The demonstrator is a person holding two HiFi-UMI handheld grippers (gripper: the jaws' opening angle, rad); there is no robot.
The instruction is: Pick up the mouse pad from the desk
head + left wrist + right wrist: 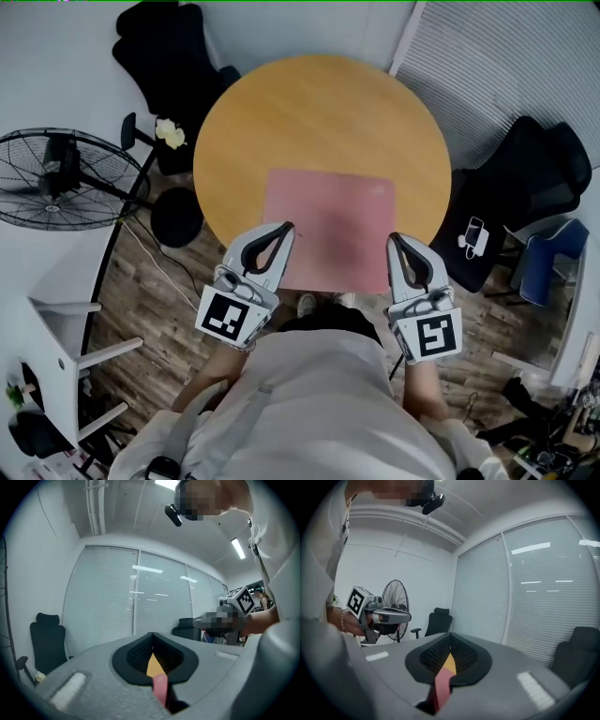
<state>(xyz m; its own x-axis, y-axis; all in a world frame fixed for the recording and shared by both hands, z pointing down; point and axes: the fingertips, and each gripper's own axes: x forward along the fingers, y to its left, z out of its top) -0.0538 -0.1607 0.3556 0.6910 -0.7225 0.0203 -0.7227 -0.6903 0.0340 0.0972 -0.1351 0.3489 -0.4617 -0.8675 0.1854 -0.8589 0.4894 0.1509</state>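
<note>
A pink mouse pad (pixel 330 225) lies on the round wooden desk (pixel 319 112), and its near edge reaches past the desk's rim. My left gripper (pixel 284 228) is shut on the pad's left edge. My right gripper (pixel 393 238) is shut on its right edge. In the left gripper view the closed jaws (pixel 152 641) pinch a pink strip of pad (pixel 160 686), with the desk top (pixel 153 665) showing beyond it. The right gripper view shows the same: jaws (pixel 450 641) closed on the pad (pixel 442 684).
A standing fan (pixel 56 178) is on the floor at the left. Black office chairs stand at the far left (pixel 164 47) and at the right (pixel 525 187). A white stand (pixel 56 347) is at the near left. Blinds line the far wall.
</note>
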